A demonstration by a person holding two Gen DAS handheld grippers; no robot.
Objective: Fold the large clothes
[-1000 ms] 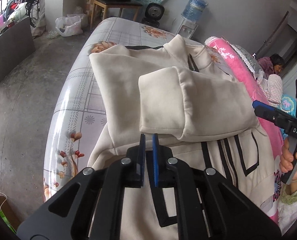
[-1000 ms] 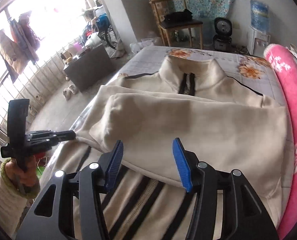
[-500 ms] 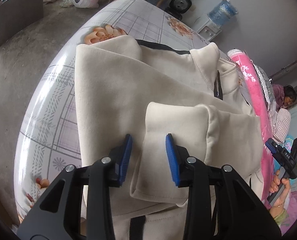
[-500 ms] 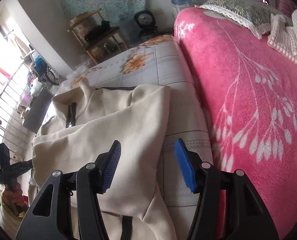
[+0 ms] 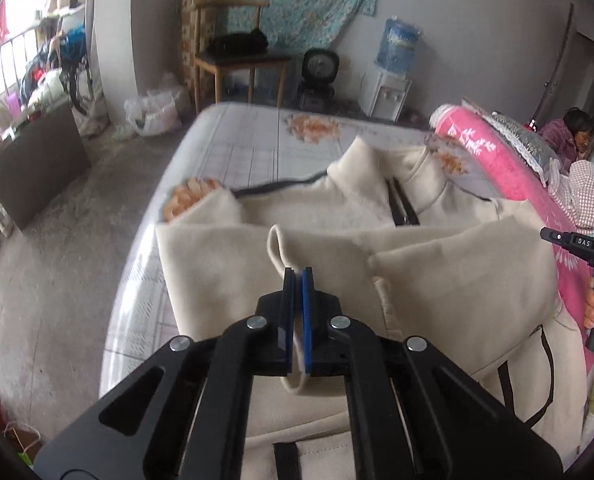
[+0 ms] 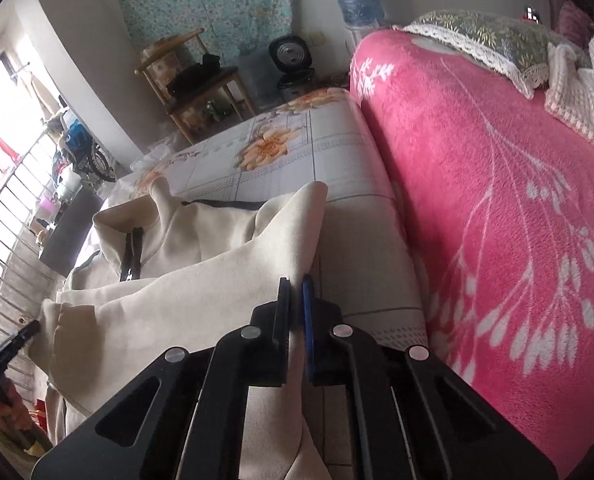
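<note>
A cream fleece jacket lies spread on a bed with a floral sheet, beside a pink blanket; its stand-up collar and dark front zip point toward the far end, and black stripes show on the near part of the body. Both sleeves are already folded across the chest. The cloth looks thick, soft and limp, light enough to lift by an edge, likely to sag and slide rather than hold a crease; best taken at cuffs, hems or folded edges. The left gripper is pinched tight on a sleeve cuff at the jacket's middle; the right gripper is clamped on the jacket's edge nearest the blanket.
</note>
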